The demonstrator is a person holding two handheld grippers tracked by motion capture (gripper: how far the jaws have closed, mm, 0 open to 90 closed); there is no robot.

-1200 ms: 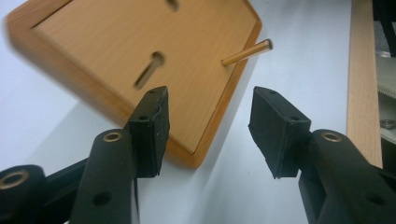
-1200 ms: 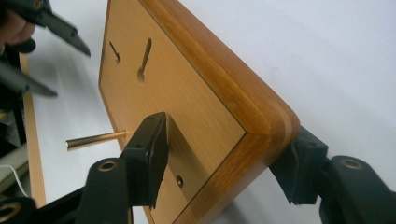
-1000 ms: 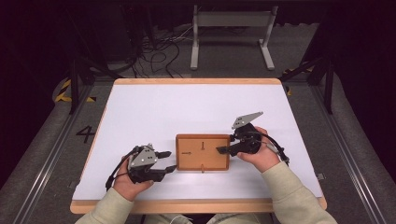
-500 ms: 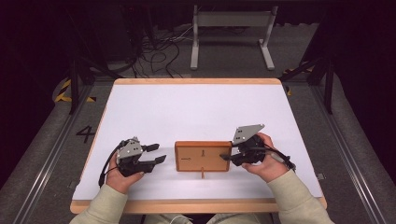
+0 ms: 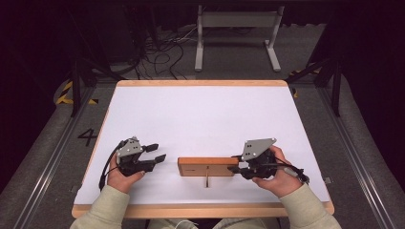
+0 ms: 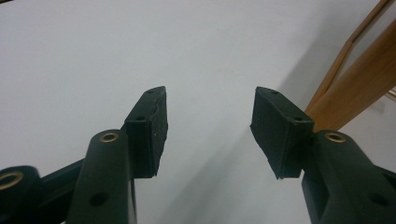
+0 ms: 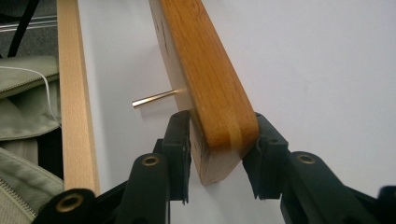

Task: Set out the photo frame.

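A wooden board (image 5: 207, 166) stands tipped up on its long edge near the table's front, a thin metal peg (image 5: 207, 180) sticking out of its face toward the person. My right gripper (image 5: 237, 167) is shut on the board's right end; in the right gripper view the jaws clamp the board (image 7: 205, 70) from both faces, with the peg (image 7: 154, 99) just above the left jaw. My left gripper (image 5: 155, 152) hovers open to the left of the board, apart from it, nothing between its fingers (image 6: 149, 126). The board's edge (image 6: 355, 88) shows at the right of that view.
The white table top (image 5: 200, 119) has a wooden rim (image 5: 200, 210) close behind both hands. Beyond the far edge are floor cables (image 5: 162, 52) and a metal stand (image 5: 236, 28). Rails run along both sides of the table.
The board lay flat a second ago; now it is tipped up on edge and drawn nearer the front. The left gripper has shifted left, away from the board.
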